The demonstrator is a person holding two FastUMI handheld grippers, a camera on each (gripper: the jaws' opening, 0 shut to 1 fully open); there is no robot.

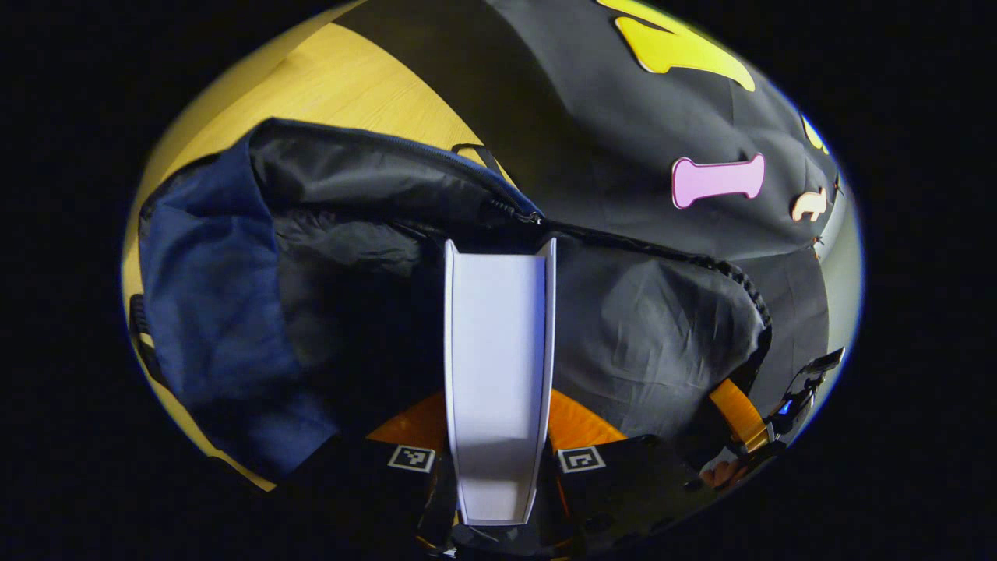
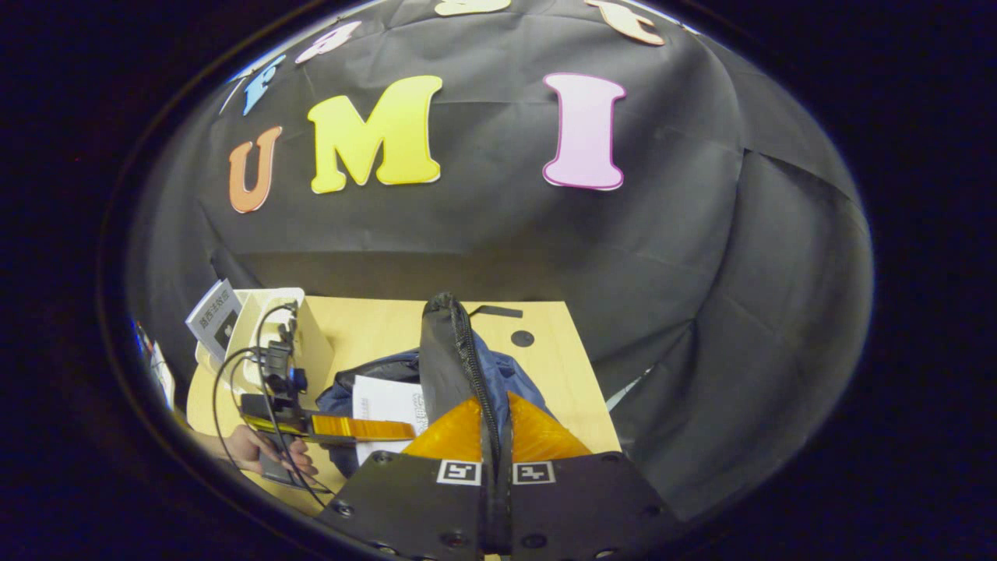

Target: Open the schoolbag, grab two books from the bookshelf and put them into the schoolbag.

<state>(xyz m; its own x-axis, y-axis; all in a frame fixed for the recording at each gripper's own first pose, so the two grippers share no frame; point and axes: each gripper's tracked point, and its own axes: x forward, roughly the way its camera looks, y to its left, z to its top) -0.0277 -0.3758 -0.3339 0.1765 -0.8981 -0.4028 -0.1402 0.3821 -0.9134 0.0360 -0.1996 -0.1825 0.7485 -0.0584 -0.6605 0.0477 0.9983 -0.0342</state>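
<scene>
Both fingers pinched: left gripper [image 1: 498,389] on book [image 1: 498,343]; right gripper [image 2: 492,436] on schoolbag [image 2: 444,351] flap.

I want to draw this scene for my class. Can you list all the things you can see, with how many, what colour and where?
schoolbag: one, dark blue with black lining, lying open on the table
book: one, white, held on edge at the bag's opening
flap: one, black with a zip, lifted up from the bag
shelf: one, cream, at the table's far left corner in the right gripper view
booklet: one, white and grey, standing in the shelf
table: one, light wood, under the bag
left tool: one, shut on the book
right tool: one, shut on the flap
hand: one, holding the left tool
</scene>
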